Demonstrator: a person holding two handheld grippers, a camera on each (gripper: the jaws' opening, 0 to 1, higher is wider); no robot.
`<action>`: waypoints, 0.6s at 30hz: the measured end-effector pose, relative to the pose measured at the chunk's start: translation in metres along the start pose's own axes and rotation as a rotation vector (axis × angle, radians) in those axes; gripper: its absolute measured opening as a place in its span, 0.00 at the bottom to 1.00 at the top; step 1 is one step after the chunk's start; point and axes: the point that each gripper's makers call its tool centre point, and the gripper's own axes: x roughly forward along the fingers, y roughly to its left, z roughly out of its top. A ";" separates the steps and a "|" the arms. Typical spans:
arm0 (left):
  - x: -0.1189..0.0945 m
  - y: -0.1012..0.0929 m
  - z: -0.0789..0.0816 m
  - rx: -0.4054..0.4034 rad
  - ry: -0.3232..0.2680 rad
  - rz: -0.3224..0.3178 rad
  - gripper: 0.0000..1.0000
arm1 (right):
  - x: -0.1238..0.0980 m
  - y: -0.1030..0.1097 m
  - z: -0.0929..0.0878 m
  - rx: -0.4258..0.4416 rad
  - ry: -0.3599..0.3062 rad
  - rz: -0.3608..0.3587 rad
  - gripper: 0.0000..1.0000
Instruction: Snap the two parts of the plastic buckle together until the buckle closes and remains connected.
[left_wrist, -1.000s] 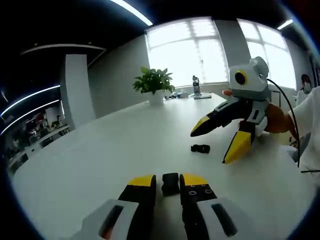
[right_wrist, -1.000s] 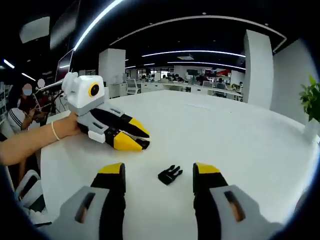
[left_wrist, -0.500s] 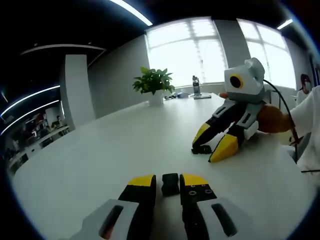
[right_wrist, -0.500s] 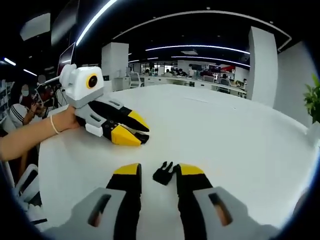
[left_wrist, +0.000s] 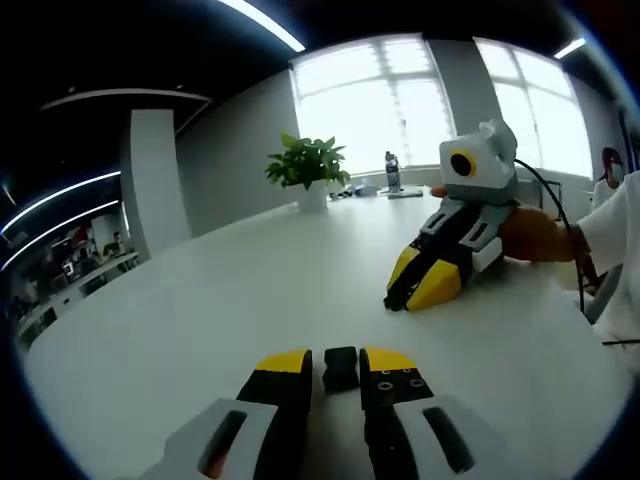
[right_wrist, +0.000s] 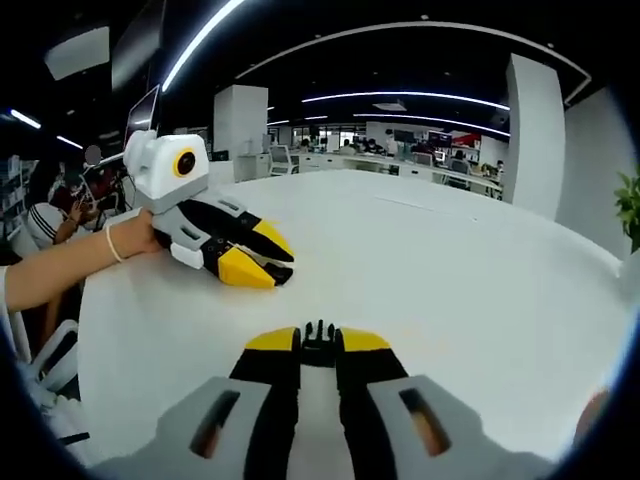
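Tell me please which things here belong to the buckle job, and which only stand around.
For the job:
- buckle part, clamped between the left gripper jaws
- other buckle part, clamped between the right gripper jaws
- white table, the work surface

Standing around:
- potted plant
- bottle by the window
- office desks far behind

You are working with two matching grippers: the left gripper (left_wrist: 338, 368) and right gripper (right_wrist: 318, 345) are showing yellow-tipped black jaws, grey bodies, screws; a thin bracelet (right_wrist: 111, 257) is circling your wrist.
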 end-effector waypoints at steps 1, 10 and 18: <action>0.000 0.000 0.000 0.000 0.000 0.000 0.18 | 0.000 0.000 0.000 -0.004 -0.001 0.003 0.14; 0.000 0.000 0.000 0.003 0.000 -0.005 0.18 | -0.001 -0.003 0.006 -0.028 -0.040 0.043 0.14; 0.000 -0.002 0.000 0.005 0.001 -0.011 0.18 | 0.002 0.001 0.010 -0.028 -0.064 0.135 0.14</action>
